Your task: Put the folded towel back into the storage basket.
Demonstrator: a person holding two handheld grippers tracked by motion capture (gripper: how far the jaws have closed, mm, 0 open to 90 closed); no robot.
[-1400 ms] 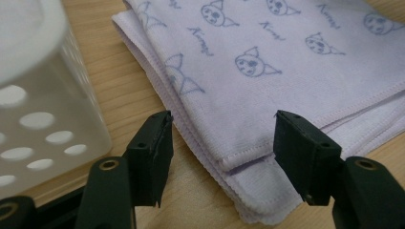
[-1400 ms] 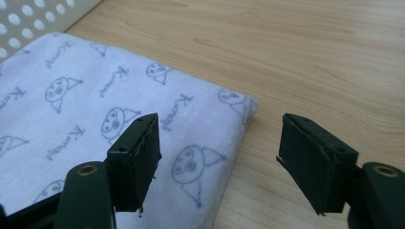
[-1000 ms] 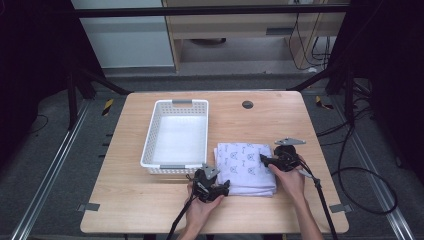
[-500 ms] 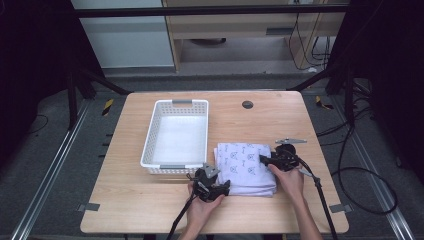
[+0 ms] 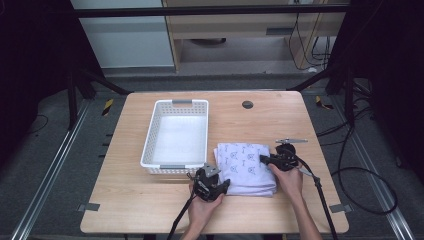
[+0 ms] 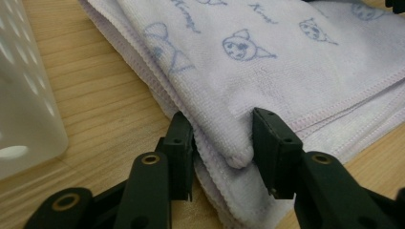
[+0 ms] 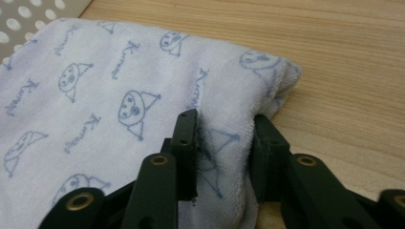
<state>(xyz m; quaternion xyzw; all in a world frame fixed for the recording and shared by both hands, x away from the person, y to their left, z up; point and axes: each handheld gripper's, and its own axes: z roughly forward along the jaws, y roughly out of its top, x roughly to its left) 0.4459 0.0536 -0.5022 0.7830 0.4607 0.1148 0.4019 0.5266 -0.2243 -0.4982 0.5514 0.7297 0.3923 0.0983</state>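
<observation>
A folded white towel (image 5: 247, 167) with blue cartoon prints lies on the wooden table (image 5: 280, 120), right of a white basket (image 5: 150, 150). My left gripper (image 5: 224, 186) is at the towel's near left corner. Its jaws have just been closing, and in the left gripper view my left gripper (image 6: 222, 131) pinches a bulging fold of the towel (image 6: 267, 57). My right gripper (image 5: 264, 160) is at the towel's right edge. Its jaws have also just been closing, and my right gripper (image 7: 224, 129) squeezes the towel (image 7: 95, 95) near its folded corner.
The perforated basket (image 6: 24, 95) stands close to the left gripper, and its wall (image 7: 28, 14) lies beyond the towel in the right gripper view. A dark round grommet (image 5: 247, 104) sits at the table's far side. Cables trail from both grippers off the near edge.
</observation>
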